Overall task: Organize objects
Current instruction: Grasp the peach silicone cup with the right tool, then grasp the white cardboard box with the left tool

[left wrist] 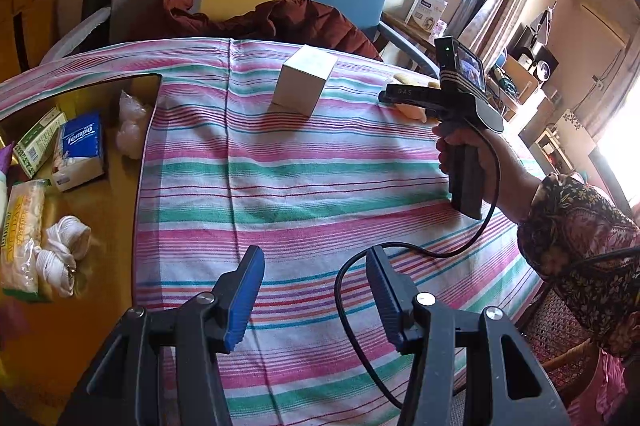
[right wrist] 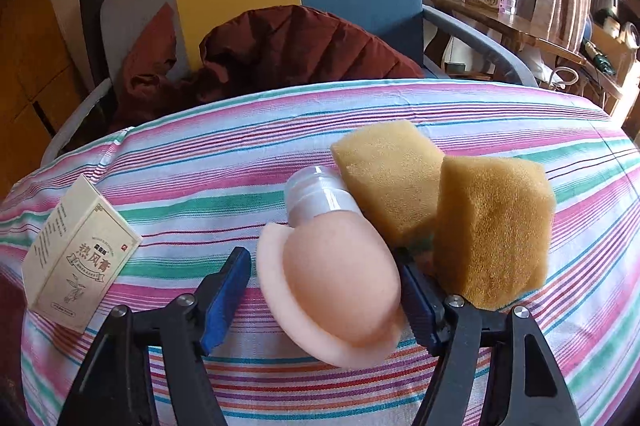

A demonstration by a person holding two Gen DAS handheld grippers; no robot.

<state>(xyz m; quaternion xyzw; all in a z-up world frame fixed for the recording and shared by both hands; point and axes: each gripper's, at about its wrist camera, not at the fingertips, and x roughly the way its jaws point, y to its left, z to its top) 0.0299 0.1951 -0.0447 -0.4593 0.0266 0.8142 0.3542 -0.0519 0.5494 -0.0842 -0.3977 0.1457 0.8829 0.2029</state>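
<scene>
While the right gripper (right wrist: 324, 290) jaws stand open around a peach squeeze bottle (right wrist: 340, 286) touching the right jaw, the left gripper (left wrist: 316, 294) jaws gape empty, white box (left wrist: 304, 81) well ahead.

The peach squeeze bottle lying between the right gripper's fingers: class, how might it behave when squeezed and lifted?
The peach bottle looks soft and matte, so it probably dents yet grips well. Its rounded body, lying on its side, may roll if nudged. It leans against the sponge, which might shift.
</scene>
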